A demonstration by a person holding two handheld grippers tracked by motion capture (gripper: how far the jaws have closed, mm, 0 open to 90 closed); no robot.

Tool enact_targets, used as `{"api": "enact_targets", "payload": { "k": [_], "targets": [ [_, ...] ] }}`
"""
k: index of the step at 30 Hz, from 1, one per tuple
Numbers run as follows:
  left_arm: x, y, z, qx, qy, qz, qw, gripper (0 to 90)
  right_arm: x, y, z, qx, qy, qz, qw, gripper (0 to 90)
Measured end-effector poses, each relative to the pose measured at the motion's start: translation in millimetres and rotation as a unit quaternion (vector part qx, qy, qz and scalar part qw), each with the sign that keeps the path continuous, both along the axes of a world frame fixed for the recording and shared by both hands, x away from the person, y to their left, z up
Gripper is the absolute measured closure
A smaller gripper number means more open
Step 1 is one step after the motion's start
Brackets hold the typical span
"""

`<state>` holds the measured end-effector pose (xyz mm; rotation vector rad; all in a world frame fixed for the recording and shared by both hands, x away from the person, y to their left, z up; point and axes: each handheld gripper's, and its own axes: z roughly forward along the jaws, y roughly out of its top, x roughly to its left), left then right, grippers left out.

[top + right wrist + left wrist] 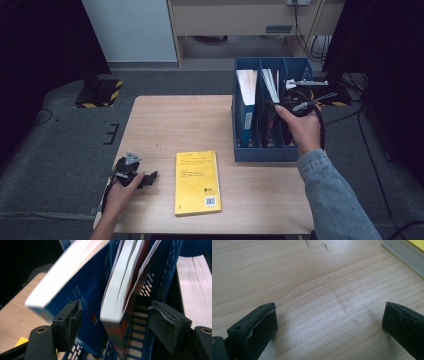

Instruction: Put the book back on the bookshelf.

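A red-covered book (120, 302) is already stood in the blue plastic file rack (265, 152); the right claw (115, 325) is spread around it, pads clear. The yellow paperback (197, 182) is left flat on the wooden surface (165, 120), with the left claw (329, 327) spread apart, empty.

So the tabletop (165, 125) is light wood with visible grain and a few dark scuff marks, sitting on a grey carpet floor (55, 145). Behind the tabletop there's a pale blue-white panel (131, 30) against the back, and next to that a beige cabinet (235, 17) with a small vent slot. Off the tabletop's far left corner sits a black stand base with yellow-black hazard tape (100, 92). Cables (305, 35) hang down past the far right corner. Both sides beyond the tabletop go really dark, while the light on the wood is soft and even.
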<state>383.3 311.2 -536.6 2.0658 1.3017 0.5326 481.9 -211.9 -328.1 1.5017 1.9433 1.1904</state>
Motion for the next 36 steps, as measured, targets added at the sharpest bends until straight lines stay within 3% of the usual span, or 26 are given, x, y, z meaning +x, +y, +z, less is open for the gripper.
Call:
{"api": "enact_targets", "payload": {
  "k": [10,22,28,29,32,36],
  "targets": [
    [0.1,0.0,0.0,0.0,0.0,0.0,1.0,0.0,-41.9,2.1,-17.8,-0.021,-0.001,0.028,0.9994,23.2],
    [0.1,0.0,0.1,0.0,0.0,0.0,1.0,0.0,-74.8,19.1,-51.1,-0.02,-0.001,0.055,0.9983,23.7],
    [-0.3,-0.3,0.1,0.0,0.0,0.003,1.0,0.0,-94.1,35.1,-64.9,-0.029,-0.012,0.079,0.9964,25.4],
    [-0.3,-0.6,0.1,-0.001,0.0,0.004,1.0,0.0,-98.3,44.0,-75.4,-0.029,-0.004,0.094,0.9952,24.7],
    [-0.5,-0.5,0.1,-0.001,0.0,0.004,1.0,0.0,-101.8,54.9,-88.3,-0.029,0.007,0.113,0.9931,23.5],
    [-0.5,-0.5,0.1,-0.001,0.0,0.004,1.0,0.0,-103.1,65.9,-98.9,-0.024,0.013,0.13,0.9912,23.5]
  ]
}}
